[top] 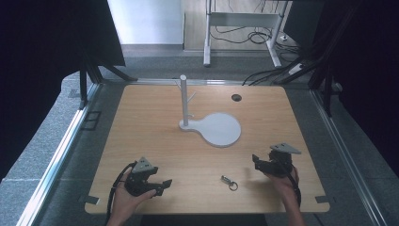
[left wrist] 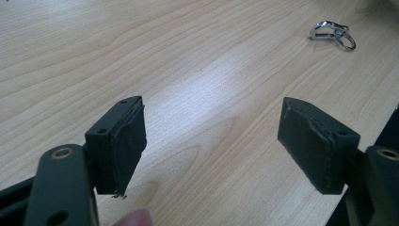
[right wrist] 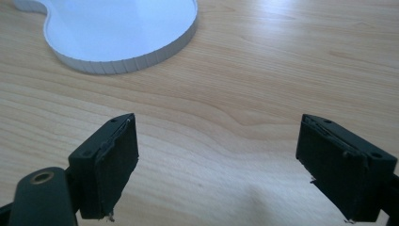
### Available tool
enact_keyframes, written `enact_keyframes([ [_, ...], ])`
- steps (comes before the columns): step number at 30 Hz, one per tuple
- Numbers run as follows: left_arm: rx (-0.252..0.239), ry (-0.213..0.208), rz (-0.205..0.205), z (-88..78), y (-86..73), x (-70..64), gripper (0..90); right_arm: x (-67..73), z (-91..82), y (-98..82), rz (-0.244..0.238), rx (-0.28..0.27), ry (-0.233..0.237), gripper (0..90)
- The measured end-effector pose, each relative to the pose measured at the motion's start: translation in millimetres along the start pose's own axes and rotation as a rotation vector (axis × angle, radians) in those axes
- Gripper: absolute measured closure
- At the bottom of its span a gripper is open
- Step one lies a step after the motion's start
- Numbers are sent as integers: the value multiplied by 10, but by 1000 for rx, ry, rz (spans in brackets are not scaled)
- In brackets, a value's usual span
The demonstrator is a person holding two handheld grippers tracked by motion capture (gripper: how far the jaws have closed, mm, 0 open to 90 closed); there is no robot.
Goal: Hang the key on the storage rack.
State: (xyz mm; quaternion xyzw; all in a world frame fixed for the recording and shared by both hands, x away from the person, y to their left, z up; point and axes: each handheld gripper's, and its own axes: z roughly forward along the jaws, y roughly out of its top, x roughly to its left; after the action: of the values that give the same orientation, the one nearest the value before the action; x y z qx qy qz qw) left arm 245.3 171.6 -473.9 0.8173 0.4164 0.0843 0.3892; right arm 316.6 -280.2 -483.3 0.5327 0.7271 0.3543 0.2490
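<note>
Keyring clip (top: pixel 229 181), small and metal, lies flat near my edge of the wooden table (top: pixel 155 141), between my two grippers and nearer the right. I judge it light, rigid and slippery, sitting so low that my pads will scrape the wood; I would pinch across the clasp body, not the thin loose ring. My left gripper (top: pixel 159 184) hovers nearby, jaws spread wide and empty, with the clip ahead to its right. My right gripper (top: pixel 258 161) is equally wide and empty. Farther off stands the white stand (top: pixel 210 126), its post and pegs upright at the base's left end.
</note>
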Motion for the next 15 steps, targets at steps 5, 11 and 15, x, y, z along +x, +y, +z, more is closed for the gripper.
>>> enact_keyframes([
  [5, -2, 0, -4, -11, -4, 12, 245, -90, -105, -28, 22, 1, 19, 136],
  [11, -8, -2, -5, -38, -2, 23, 244, -130, -221, -4, -7, -18, 51, 191],
  [15, -6, -2, -6, -33, -6, 27, 243, -144, -245, -12, -12, -13, 70, 262],
])
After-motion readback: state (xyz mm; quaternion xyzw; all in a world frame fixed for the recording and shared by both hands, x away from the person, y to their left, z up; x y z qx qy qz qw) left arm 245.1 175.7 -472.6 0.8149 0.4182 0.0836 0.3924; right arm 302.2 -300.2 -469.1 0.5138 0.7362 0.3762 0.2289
